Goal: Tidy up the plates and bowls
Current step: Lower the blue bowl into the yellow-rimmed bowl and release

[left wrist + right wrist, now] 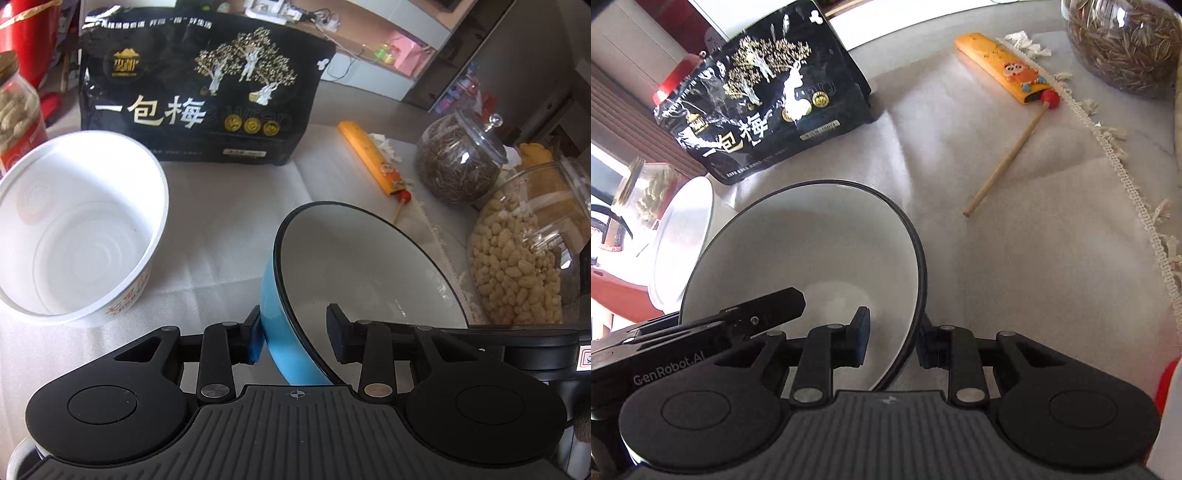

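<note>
A blue bowl [369, 266] with a white inside and a black rim is tilted up on its side over the white cloth. My left gripper [295, 332] is shut on its wall, one pad on the blue outside and the other finger inside. My right gripper [894, 339] is shut on the opposite rim of the same bowl [812, 251], its left finger inside and its right finger behind the rim. The left gripper's inner finger [768, 306] shows inside the bowl in the right wrist view. An empty white paper tub [81, 229] stands to the left of the bowl.
A black snack bag [199, 85] stands behind the bowl and tub. An orange case [373, 162] with a wooden stick lies to the right. Glass jars of seeds [458, 162] and peanuts [524, 254] stand at the right, another jar [18, 122] at the far left.
</note>
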Available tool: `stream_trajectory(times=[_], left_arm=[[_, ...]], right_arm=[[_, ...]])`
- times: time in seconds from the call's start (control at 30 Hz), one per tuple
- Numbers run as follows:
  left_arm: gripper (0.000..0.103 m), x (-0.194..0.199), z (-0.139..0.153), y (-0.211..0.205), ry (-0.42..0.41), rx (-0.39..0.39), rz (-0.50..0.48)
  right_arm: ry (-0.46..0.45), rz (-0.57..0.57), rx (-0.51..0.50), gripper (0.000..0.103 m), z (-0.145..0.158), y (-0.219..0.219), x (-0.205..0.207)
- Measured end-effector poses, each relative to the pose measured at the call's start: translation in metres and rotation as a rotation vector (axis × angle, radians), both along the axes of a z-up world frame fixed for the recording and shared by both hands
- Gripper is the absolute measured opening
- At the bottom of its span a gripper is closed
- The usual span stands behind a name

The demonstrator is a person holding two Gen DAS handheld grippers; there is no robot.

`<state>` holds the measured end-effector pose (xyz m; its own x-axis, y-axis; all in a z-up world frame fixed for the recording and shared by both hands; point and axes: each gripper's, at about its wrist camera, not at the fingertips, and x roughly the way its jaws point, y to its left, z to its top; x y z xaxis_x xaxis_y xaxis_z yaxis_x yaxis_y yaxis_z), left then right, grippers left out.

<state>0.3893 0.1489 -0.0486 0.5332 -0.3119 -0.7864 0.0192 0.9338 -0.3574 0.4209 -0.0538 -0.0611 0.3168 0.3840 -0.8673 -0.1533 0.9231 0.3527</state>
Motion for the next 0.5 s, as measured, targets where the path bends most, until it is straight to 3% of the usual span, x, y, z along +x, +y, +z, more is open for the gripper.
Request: stream_trajectory(times=[0.17, 0.3, 0.5], left_arm=[[0.038, -0.03, 0.033, -0.008, -0.077, -0.081, -0.051], [0.034, -0.064, 0.038, -0.012, -0.072, -0.163, -0.13], [0.034, -0.11, 0.003, -0.03, 0.04, -0.071, -0.203]], right_arm=[[-0.086, -0.01, -0.009, 0.025, 0.044, -0.02, -0.029], [-0.128, 0.004, -0.029, 0.025, 0.063, -0.036, -0.067], [-0.095, 0.074, -0.06, 0.025, 0.046, -0.042, -0.121]])
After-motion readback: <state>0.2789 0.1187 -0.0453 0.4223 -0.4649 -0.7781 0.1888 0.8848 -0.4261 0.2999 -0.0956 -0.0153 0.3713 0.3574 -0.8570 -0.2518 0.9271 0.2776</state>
